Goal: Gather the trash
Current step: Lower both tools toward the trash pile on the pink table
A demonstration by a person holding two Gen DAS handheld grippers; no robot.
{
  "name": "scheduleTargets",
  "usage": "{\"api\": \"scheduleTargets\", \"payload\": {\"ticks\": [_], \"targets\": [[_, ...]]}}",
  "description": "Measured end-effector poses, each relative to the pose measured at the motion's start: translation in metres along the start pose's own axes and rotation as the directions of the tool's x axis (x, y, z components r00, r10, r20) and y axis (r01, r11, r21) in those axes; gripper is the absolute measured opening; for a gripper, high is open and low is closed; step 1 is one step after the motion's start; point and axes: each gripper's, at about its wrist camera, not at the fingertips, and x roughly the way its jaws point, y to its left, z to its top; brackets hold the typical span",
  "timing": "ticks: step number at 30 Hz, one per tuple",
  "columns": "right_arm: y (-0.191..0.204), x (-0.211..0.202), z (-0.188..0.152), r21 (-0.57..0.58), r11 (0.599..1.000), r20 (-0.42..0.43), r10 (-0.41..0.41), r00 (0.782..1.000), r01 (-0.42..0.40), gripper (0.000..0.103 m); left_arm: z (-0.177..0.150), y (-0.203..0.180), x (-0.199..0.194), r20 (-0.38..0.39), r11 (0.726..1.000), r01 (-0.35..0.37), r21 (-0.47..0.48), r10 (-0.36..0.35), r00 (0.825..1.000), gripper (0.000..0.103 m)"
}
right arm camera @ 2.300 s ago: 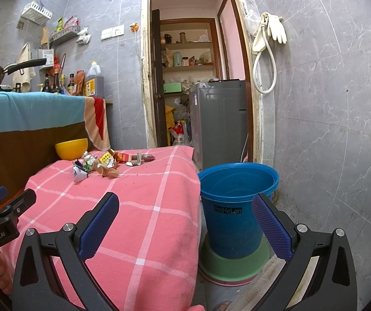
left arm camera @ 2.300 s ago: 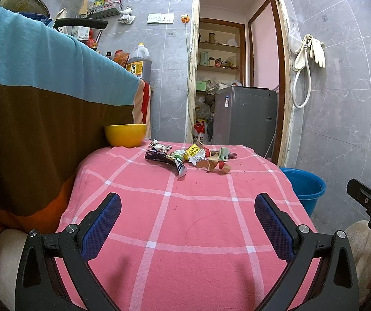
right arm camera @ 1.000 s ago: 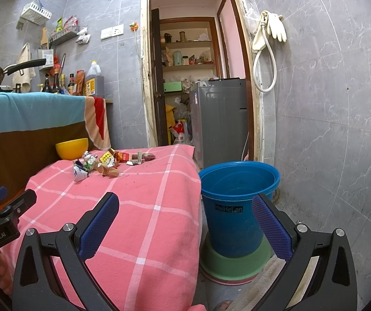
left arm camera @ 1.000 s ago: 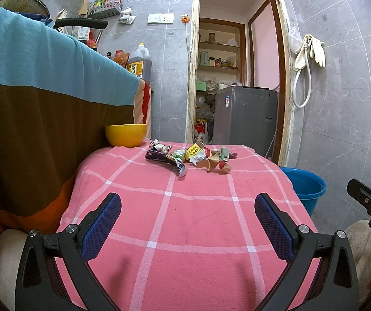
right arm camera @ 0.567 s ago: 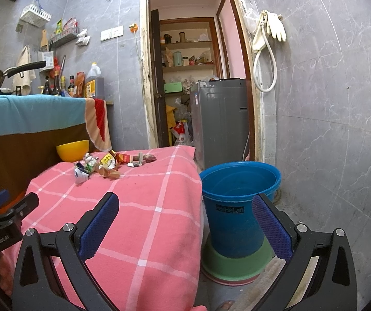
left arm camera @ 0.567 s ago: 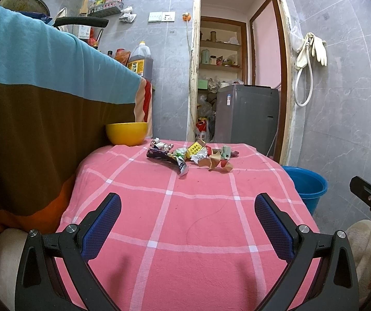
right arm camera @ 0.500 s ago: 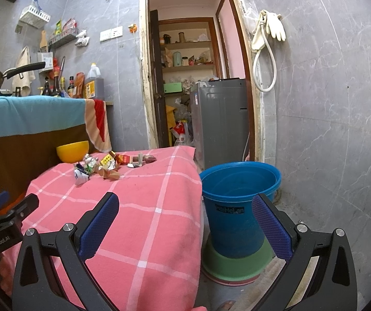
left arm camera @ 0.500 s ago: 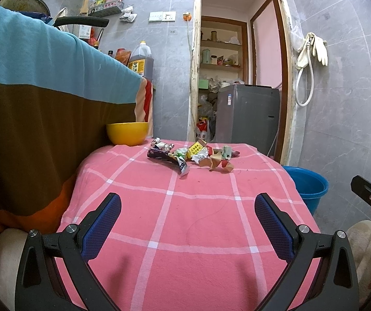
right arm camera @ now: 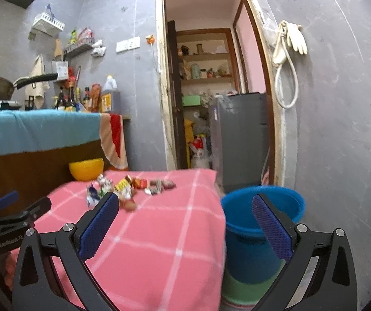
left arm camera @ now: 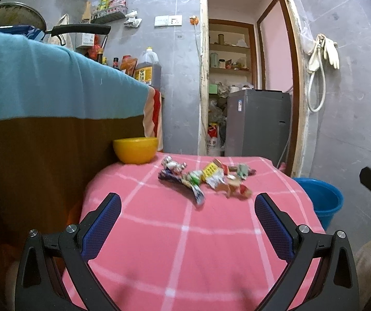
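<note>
Hovering above the near end of the pink checked cloth [left arm camera: 185,254], the left gripper [left arm camera: 188,204] has its 2 blue-padded jaws spread wide apart with nothing between them. The trash pile [left arm camera: 206,178], a loose heap of crumpled wrappers, lies on the cloth at 12 o'clock from this gripper, toward the far edge and well apart from the fingertips. A yellow bowl [left arm camera: 135,149] stands at 11 o'clock, just beyond the pile's left end, close against the brown and teal drape [left arm camera: 42,103]. At 3 o'clock the blue bucket [left arm camera: 320,197] shows past the cloth's right edge.

In the right wrist view, the right gripper [right arm camera: 185,207] also has its 2 jaws set wide apart and empty. It hangs over the cloth's right edge, so that its left finger [right arm camera: 99,223] lies over the pink fabric and its right finger [right arm camera: 271,225] in front of the bucket. The wrappers sit at 11 o'clock, just past the left fingertip in the frame, somewhat blurred. The bucket stands on the floor just beside the cloth's edge, on a green base [right arm camera: 239,290]. At 9 o'clock, the other gripper's black body edges in.
</note>
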Motion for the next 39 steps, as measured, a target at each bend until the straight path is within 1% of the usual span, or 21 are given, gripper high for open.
{"api": "scheduleTargets", "payload": {"ticks": [8,12,15,16,18,21,24,26,27,28,29,30,31,33,34,35,36,37,39], "targets": [[0.007,0.037,0.029,0.008,0.998,0.072,0.055,0.996,-0.056,0.103,0.023,0.012,0.024,0.077,1.0,-0.024,0.008,0.023,0.997,0.101],[0.01,0.06,0.037,0.023,0.994,0.069,0.104,0.992,-0.106,0.103,0.03,0.019,0.041,0.083,1.0,-0.022,0.003,0.022,0.996,0.101],[0.015,0.079,0.037,0.004,0.992,0.054,0.13,0.99,-0.13,0.103,0.035,0.025,0.054,0.08,1.0,-0.009,-0.013,0.01,0.997,0.101],[0.015,0.085,0.037,0.003,0.991,0.041,0.137,0.99,-0.137,0.103,0.036,0.027,0.058,0.073,1.0,-0.003,-0.018,0.004,0.997,0.101],[0.017,0.101,0.033,0.008,0.987,-0.021,0.158,0.987,-0.157,0.103,0.038,0.03,0.068,0.038,0.999,0.017,-0.034,-0.016,0.999,0.101],[0.017,0.118,0.024,0.023,0.989,-0.098,0.146,0.984,-0.144,0.103,0.039,0.033,0.083,-0.027,0.997,0.04,-0.067,-0.041,0.999,0.101],[0.019,0.13,0.017,0.016,0.989,-0.159,0.148,0.976,-0.148,0.103,0.038,0.032,0.098,-0.106,0.995,0.046,-0.09,-0.056,0.993,0.101],[0.022,0.139,0.013,0.012,0.988,-0.205,0.155,0.966,-0.156,0.103,0.035,0.03,0.107,-0.155,0.995,0.048,-0.092,-0.062,0.986,0.1],[0.024,0.142,0.012,0.009,0.987,-0.222,0.158,0.962,-0.161,0.103,0.034,0.028,0.111,-0.186,0.995,0.051,-0.087,-0.067,0.98,0.096],[0.026,0.148,0.009,0.007,0.986,-0.254,0.162,0.954,-0.166,0.103,0.033,0.027,0.113,-0.196,0.995,0.054,-0.087,-0.07,0.978,0.093],[0.026,0.15,0.007,0.008,0.985,-0.27,0.167,0.948,-0.171,0.103,0.033,0.027,0.115,-0.213,0.994,0.061,-0.087,-0.078,0.974,0.088],[0.027,0.156,0.004,0.012,0.983,-0.299,0.178,0.937,-0.182,0.103,0.031,0.026,0.118,-0.235,0.994,0.07,-0.089,-0.09,0.968,0.083],[0.028,0.159,0.001,0.017,0.981,-0.322,0.187,0.928,-0.192,0.102,0.03,0.026,0.12,-0.248,0.993,0.077,-0.091,-0.098,0.964,0.08],[0.03,0.166,-0.003,0.024,0.977,-0.36,0.206,0.91,-0.212,0.096,0.029,0.024,0.125,-0.291,0.99,0.095,-0.1,-0.12,0.949,0.068],[0.031,0.171,-0.007,0.027,0.973,-0.393,0.22,0.893,-0.228,0.09,0.028,0.024,0.128,-0.308,0.989,0.101,-0.105,-0.129,0.943,0.065],[0.033,0.175,-0.009,0.031,0.969,-0.413,0.235,0.88,-0.244,0.085,0.026,0.025,0.132,-0.333,0.987,0.112,-0.115,-0.145,0.932,0.059],[0.034,0.177,-0.01,0.035,0.966,-0.427,0.245,0.87,-0.255,0.084,0.024,0.025,0.136,-0.353,0.985,0.12,-0.123,-0.156,0.923,0.054],[0.034,0.181,-0.012,0.044,0.962,-0.448,0.261,0.855,-0.27,0.08,0.023,0.025,0.139,-0.368,0.983,0.127,-0.13,-0.167,0.914,0.051],[0.037,0.188,-0.015,0.059,0.953,-0.479,0.289,0.829,-0.298,0.076,0.021,0.026,0.144,-0.401,0.978,0.144,-0.151,-0.193,0.896,0.039]]}}
